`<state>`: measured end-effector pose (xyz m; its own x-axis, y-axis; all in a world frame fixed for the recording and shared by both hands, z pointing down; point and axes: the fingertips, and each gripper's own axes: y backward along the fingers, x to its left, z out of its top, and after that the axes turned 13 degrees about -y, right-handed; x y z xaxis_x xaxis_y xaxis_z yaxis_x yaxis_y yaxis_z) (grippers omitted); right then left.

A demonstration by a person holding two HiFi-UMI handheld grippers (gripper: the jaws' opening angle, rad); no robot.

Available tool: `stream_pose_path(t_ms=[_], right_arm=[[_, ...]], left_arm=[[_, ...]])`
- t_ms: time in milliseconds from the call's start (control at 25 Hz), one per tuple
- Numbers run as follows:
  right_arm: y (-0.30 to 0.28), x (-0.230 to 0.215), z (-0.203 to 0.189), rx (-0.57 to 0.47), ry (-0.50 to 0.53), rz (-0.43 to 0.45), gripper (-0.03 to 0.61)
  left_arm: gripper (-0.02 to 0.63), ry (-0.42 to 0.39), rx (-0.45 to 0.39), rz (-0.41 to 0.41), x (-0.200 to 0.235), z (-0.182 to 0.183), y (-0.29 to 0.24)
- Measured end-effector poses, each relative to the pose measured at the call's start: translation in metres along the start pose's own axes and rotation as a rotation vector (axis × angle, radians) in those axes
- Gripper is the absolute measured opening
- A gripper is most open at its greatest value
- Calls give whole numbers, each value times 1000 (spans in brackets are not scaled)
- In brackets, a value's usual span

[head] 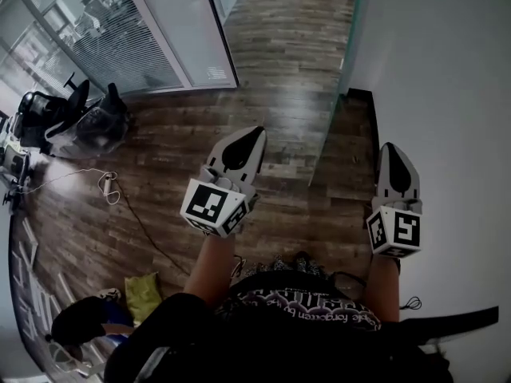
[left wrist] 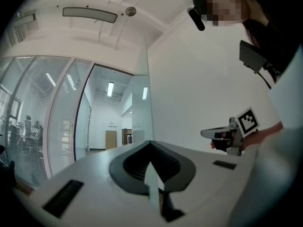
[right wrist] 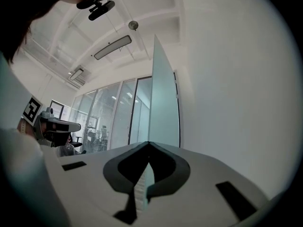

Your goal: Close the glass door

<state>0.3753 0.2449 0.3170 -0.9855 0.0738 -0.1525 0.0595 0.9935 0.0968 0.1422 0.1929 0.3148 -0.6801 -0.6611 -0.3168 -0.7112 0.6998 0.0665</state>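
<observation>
Right now both claws are clenched and empty. The left gripper and the right gripper each have their jaws pressed together with nothing between them, and both point roughly level ahead of us. The glass door stands swung back close to the white wall, nearly edge-on to us over the wooden floor. It lies ahead, between the lines of the two grippers and nearer the right one, and neither touches it.

We judge the step in hand to be the approach. To do it well, we first need to reach the pane's free edge. We cannot tell from here which edge is hinged, and no handle shows in any view. Without a handle, we plan to push with the blunt tip of clenched jaws rather than pinch, so keeping them together suits us. We want contact on the face toward the wall, near the free edge, and a slow, steady push that follows the door's arc. The other gripper should stay out of the gap where the door meets its frame.
</observation>
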Motion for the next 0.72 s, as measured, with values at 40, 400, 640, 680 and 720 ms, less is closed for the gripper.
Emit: stream_pose_path(t_ms=[40,400,640,680,720], right_arm=[[-6,-4,0,1,2,6,3],[-53,-26,-11,9,-11,38,3],[-100,-31,-14,7,-8,11,3],[-108,-32,-14,4,-7,8,3],[-116,-32,-14,-1,-5,3,3]], left_arm=[[2,0,3,6,1,-1,-5],[2,-3,21,54,15,-12,-34],[2,5,14,26,50,-31,-68],[2,6,9,20,56,-33,-74],[2,3,6,13,62,-35,-80]])
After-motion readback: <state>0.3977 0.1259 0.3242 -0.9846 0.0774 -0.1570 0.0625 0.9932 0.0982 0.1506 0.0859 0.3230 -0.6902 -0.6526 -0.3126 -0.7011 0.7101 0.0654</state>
